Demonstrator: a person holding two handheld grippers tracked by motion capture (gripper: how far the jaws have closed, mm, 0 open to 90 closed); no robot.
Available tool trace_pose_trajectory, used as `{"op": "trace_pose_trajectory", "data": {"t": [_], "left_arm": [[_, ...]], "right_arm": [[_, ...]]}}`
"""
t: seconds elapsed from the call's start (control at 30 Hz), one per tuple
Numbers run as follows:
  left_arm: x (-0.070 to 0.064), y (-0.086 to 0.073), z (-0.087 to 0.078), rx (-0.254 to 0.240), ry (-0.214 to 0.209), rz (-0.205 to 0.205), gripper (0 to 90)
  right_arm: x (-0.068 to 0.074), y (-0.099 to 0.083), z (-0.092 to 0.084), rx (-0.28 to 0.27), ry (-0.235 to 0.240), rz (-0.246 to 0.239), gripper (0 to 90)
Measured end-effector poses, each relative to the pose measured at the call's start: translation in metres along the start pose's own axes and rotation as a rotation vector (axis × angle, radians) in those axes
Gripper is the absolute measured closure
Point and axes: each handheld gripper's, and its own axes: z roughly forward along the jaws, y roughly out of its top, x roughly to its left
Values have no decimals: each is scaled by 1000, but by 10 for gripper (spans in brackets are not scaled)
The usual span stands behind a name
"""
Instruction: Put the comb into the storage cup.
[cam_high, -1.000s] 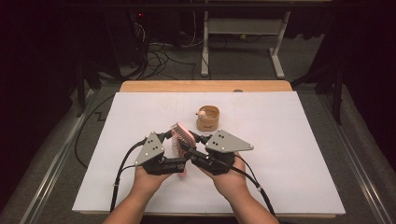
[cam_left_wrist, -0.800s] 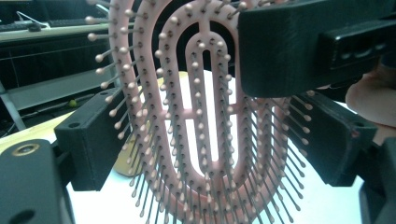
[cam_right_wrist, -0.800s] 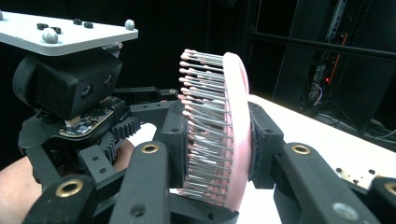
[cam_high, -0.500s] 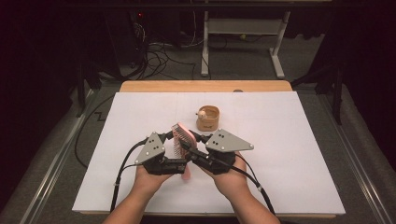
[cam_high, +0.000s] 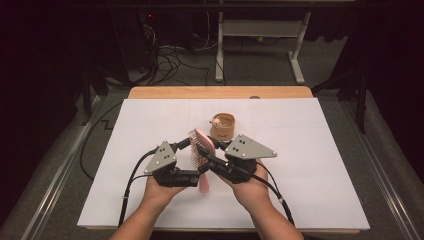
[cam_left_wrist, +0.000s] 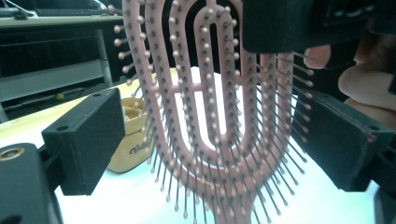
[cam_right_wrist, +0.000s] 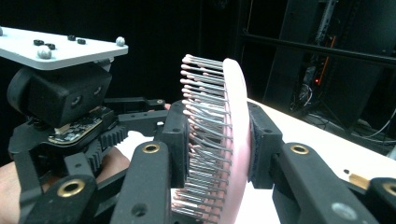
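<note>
A pink vented hairbrush stands upright over the white table cover, bristles toward the left hand and handle pointing down. My right gripper is shut on the brush head: in the right gripper view one pad presses the bristles and the other the smooth back. My left gripper is open. In the left gripper view its two pads stand wide apart on either side of the hairbrush without touching it.
A small round wooden cup stands just behind the brush, also in the left gripper view as the cup. The white cover spreads to both sides. A wooden table edge runs along the back, with cables and a desk frame beyond.
</note>
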Motion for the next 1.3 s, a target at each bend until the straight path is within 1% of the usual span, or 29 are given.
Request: {"op": "trace_pose_trajectory", "data": {"t": [0.2,0.43,0.53,0.67,0.87,0.97,1.1,1.23,1.27,1.3], "left_arm": [[0,0,0,-3,-11,-7,106],[1,-1,0,-5,-21,-19,68],[1,-1,-1,0,-27,-19,54],[4,-3,-6,-1,-27,-33,43],[15,-7,-17,21,-5,-41,35],[21,-8,-24,21,4,-50,32],[27,-11,-32,17,27,-52,18],[34,-17,-39,23,54,-53,0],[34,-17,-39,23,54,-53,0],[37,-20,-42,24,69,-52,0]], "right_arm": [[-3,2,-2,-7,-9,0,677],[-7,3,-5,-7,-24,2,678],[-9,4,-7,-7,-32,-3,678],[-11,4,-9,-4,-39,-7,678],[-15,5,-13,-1,-54,-10,679],[-17,6,-14,0,-62,-12,679],[-19,6,-17,6,-74,-17,679],[-22,7,-20,8,-87,-26,679],[-23,7,-21,7,-92,-26,679],[-24,7,-22,5,-96,-26,679]]}}
